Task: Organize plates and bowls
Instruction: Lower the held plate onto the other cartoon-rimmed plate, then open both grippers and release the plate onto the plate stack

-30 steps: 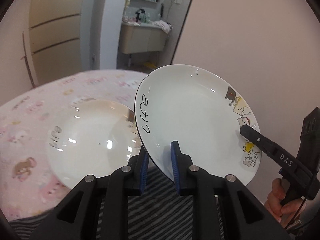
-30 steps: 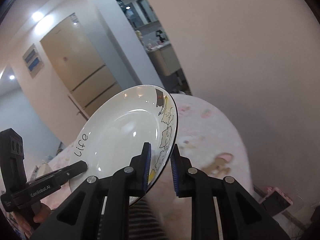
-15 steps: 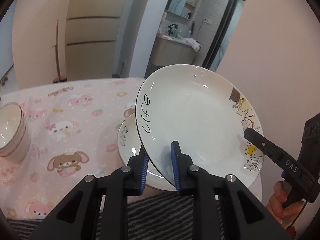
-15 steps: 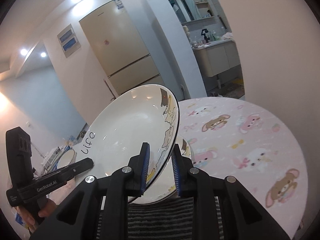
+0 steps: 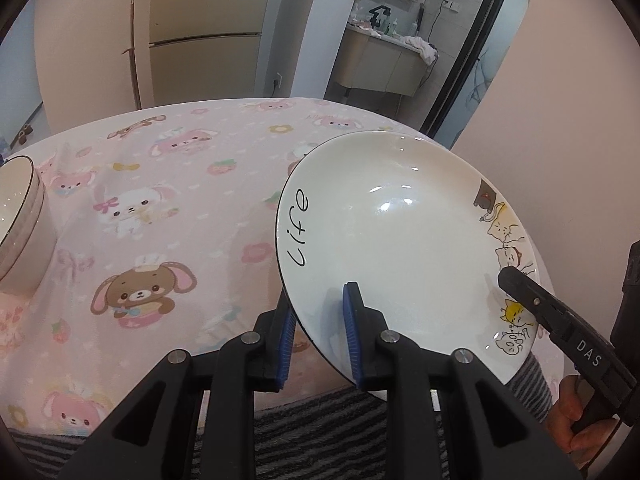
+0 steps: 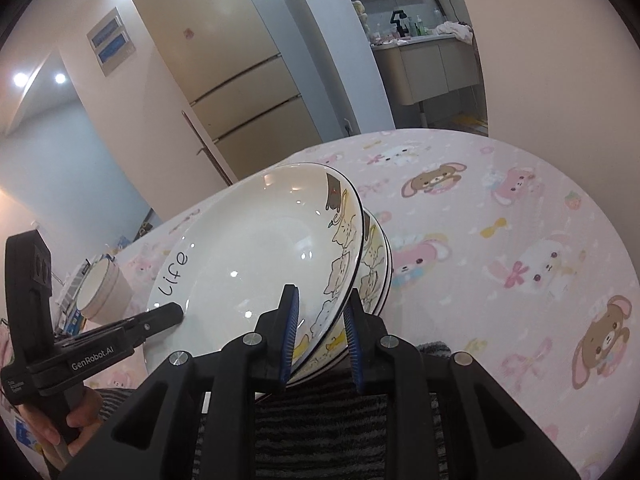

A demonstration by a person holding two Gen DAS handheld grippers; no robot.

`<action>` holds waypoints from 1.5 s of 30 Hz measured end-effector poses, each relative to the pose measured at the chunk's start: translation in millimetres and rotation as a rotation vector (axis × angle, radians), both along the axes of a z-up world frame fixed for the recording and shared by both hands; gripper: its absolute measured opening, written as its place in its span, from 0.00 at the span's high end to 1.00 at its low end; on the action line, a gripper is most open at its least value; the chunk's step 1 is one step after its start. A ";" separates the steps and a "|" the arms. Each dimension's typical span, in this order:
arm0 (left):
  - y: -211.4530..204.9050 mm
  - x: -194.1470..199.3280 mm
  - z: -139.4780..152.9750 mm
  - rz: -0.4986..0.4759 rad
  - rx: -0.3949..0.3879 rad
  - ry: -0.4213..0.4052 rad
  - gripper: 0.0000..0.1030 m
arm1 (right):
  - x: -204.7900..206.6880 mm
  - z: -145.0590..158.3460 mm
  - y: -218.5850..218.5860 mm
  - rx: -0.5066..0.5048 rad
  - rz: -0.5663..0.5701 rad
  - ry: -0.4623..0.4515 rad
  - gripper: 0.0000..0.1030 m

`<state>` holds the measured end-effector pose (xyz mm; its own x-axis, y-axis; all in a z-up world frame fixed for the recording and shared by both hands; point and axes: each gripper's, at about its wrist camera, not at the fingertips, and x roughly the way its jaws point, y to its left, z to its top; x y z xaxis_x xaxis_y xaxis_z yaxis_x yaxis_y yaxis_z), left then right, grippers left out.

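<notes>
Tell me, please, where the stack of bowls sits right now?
The stack of bowls stands on the pink tablecloth at the left edge of the left wrist view, well left of the "Life" plate.

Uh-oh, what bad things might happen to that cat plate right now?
1. The cat plate is pinched only at its rim by the left gripper and the right gripper. It is tilted, so it might slip.
2. The stacked plates lie right under it. Set down too hard, it could chip them.
3. The stack sits near the table's front edge, so a bump might push it off.
</notes>
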<state>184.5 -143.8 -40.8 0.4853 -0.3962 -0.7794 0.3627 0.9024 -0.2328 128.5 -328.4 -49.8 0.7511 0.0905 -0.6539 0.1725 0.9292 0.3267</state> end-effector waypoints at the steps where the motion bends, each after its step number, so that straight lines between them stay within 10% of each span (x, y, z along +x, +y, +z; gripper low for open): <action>1: 0.2 0.5 -0.9 0.003 0.007 0.005 0.81 | 1.6 -1.7 0.3 -0.003 0.001 0.008 0.76; 12: -7.5 -2.7 -10.3 0.019 0.088 -0.004 0.80 | 2.5 -5.2 26.5 -0.227 -0.072 0.010 0.75; 28: -23.2 -2.6 -14.5 0.007 0.164 -0.081 0.79 | 17.1 -13.3 20.6 -0.235 -0.070 0.124 0.67; 32: -17.0 -6.6 -5.2 0.012 0.156 -0.119 0.57 | 14.9 -14.5 17.7 -0.198 -0.044 0.125 0.65; 40: -6.4 -4.1 -6.4 0.030 0.159 -0.017 0.51 | 4.0 -4.5 13.8 -0.201 -0.031 0.110 0.62; 45: 3.0 -4.7 -0.4 -0.005 0.054 0.065 0.76 | -1.5 2.7 20.0 -0.283 -0.015 0.061 0.78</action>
<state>179.9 -140.8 -41.2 0.4308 -0.3551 -0.8296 0.3533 0.9123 -0.2070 127.0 -308.5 -47.1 0.7095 -0.1133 -0.6955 0.1985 0.9792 0.0429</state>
